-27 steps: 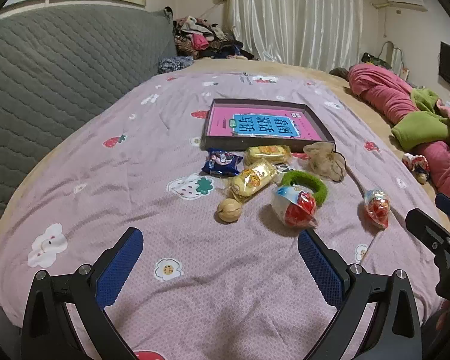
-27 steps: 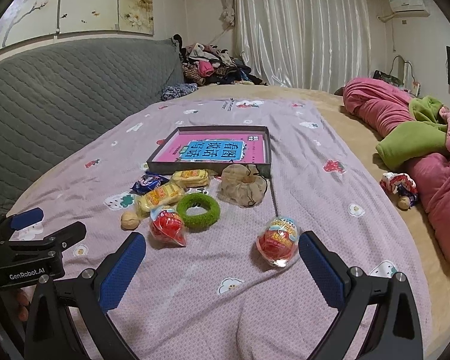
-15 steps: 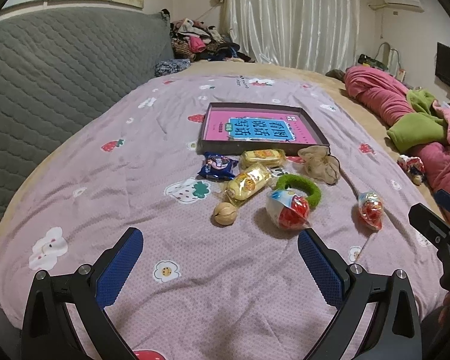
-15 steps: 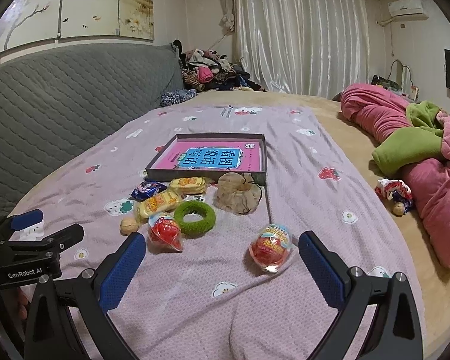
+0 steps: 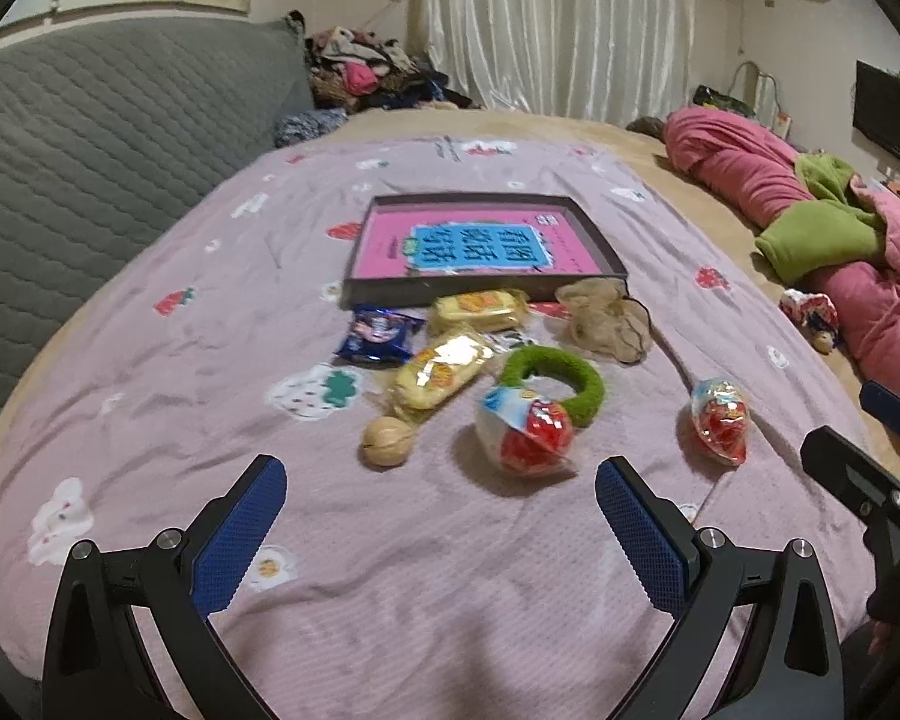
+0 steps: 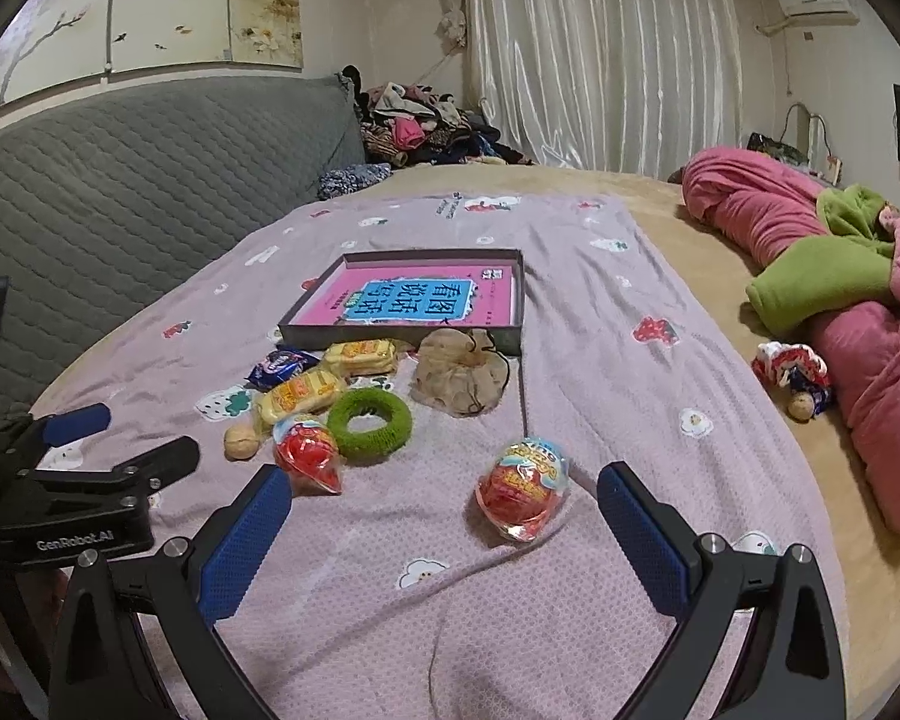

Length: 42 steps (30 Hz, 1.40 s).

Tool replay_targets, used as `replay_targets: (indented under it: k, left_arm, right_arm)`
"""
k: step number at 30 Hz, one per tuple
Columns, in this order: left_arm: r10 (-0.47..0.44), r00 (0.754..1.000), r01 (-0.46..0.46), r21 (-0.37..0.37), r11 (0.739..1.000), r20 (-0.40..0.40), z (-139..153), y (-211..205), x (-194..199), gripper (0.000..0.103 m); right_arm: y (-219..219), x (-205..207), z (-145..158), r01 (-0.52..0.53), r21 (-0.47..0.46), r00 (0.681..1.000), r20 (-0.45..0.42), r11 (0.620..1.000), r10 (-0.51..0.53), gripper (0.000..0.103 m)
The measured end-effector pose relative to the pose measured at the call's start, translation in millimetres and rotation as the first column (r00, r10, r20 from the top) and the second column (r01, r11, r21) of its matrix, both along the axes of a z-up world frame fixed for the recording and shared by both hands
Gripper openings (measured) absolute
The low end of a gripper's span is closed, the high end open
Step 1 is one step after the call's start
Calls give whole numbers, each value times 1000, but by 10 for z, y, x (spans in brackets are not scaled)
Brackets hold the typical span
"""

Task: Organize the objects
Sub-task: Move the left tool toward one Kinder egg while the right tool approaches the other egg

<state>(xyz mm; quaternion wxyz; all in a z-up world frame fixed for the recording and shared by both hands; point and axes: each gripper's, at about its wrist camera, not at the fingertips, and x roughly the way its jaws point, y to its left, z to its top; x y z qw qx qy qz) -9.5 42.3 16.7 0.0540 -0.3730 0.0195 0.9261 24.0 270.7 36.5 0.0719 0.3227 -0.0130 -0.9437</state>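
Observation:
A shallow dark box (image 5: 594,240) with a pink book inside lies on the purple sheet; it also shows in the right wrist view (image 6: 513,276). In front of it lie a blue snack packet (image 5: 378,333), two yellow snack packs (image 5: 444,367), a walnut (image 5: 386,450), a green ring (image 5: 555,381), a beige scrunchie (image 5: 606,318) and two red wrapped toy eggs (image 5: 528,435) (image 6: 525,489). My left gripper (image 5: 441,492) is open and empty, short of the walnut and the nearer egg. My right gripper (image 6: 444,495) is open and empty, with the right egg just ahead between its fingers.
A grey quilted headboard (image 5: 90,138) runs along the left. A pink and green blanket heap (image 6: 840,276) lies at the right with a small doll (image 6: 795,372) beside it. Clothes (image 6: 420,126) are piled at the far end by the curtain.
Both grippers have moved forward toward the pile of objects, which now looks larger and nearer. Both stay open and nothing has been picked up.

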Motion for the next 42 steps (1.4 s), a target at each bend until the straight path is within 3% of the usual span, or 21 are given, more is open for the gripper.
replay_targets:
  k: [14,22,38,40,42]
  left_arm:
    - [8,996,-8,6,1000,84,-303,263,-411,103]
    - [-21,992,25,-35,999,122,-432,495,-662,103]
    - [2,980,7,-48,999,197,-730,552,-980,103]
    - [1,976,6,-30,1000,217,-771,532,-1017,101]
    - [3,976,7,-46,999,218,-797,553,-1046,98]
  right_arm:
    - [190,-332,-287,59,7,994,89,998,-59,103]
    - [242,-539,-497,73,50,988,133,996,-79,103]
    - [250,-968,-839,122,65,963,235,990,-134,102]
    - [245,-1002,-870,127,71,959,247,989,-140,100]
    - [238,-1028,-896,132,75,956,255,988,-147,84]
